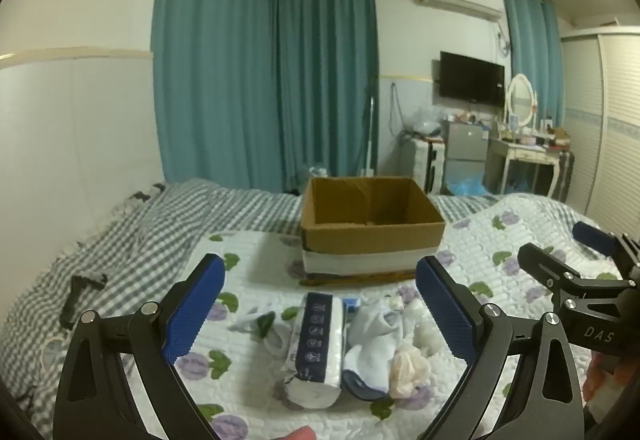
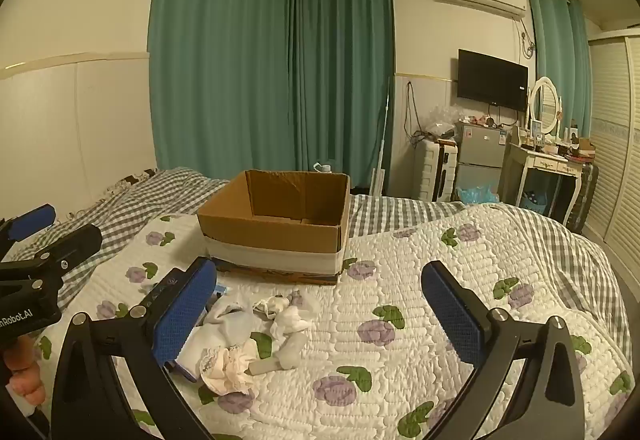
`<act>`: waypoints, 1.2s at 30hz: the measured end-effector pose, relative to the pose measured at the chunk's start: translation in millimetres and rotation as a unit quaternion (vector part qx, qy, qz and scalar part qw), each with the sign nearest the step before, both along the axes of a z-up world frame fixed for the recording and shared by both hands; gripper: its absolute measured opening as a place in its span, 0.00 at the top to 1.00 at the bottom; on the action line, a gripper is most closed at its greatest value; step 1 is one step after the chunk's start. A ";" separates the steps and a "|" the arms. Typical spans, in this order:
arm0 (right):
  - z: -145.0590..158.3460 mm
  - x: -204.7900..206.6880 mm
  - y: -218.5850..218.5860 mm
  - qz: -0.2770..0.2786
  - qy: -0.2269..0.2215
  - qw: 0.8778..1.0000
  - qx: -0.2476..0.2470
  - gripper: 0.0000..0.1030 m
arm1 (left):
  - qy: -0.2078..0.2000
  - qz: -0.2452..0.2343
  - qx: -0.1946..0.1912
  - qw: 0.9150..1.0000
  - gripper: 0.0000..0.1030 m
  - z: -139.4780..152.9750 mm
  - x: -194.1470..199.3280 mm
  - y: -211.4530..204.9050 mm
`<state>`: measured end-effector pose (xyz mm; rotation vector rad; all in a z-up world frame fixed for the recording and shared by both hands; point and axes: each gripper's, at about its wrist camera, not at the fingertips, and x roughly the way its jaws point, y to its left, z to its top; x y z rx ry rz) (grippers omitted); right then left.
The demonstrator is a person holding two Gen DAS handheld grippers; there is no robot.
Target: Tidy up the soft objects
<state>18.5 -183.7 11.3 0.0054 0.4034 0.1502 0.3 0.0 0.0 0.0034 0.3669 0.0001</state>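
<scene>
An open cardboard box (image 1: 372,236) stands on the bed's floral quilt; it also shows in the right wrist view (image 2: 276,232). In front of it lies a small heap of soft things: a tissue pack (image 1: 318,350), a white-and-blue sock (image 1: 374,344), a pale pink cloth (image 1: 408,368) and white socks (image 2: 286,314). My left gripper (image 1: 320,316) is open and empty, hovering above the tissue pack and sock. My right gripper (image 2: 320,314) is open and empty above the heap's right side; it shows at the right of the left wrist view (image 1: 560,252).
A black tool (image 1: 82,294) lies on the grey checked sheet to the left. Beyond the bed are teal curtains (image 1: 264,80), a small fridge (image 2: 480,156), a white dressing table (image 2: 548,164) and a wardrobe (image 2: 616,144) on the right.
</scene>
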 end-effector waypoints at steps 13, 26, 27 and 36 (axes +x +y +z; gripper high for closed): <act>1.2 0.9 -0.5 -0.001 0.002 1.000 -0.002 0.00 | -0.007 -0.003 -0.001 1.000 0.05 -3.0 -4.5 4.9; -4.7 0.9 -0.2 0.000 0.008 1.000 -0.002 0.00 | -0.004 0.003 0.004 1.000 0.05 -4.9 0.9 4.9; -5.9 1.8 -0.4 0.000 0.009 1.000 -0.002 0.00 | -0.004 0.003 0.004 1.000 0.05 -4.9 0.0 4.5; -9.4 4.6 0.0 0.001 0.012 1.000 -0.002 0.00 | -0.004 0.005 0.007 1.000 0.05 -7.9 -1.4 1.9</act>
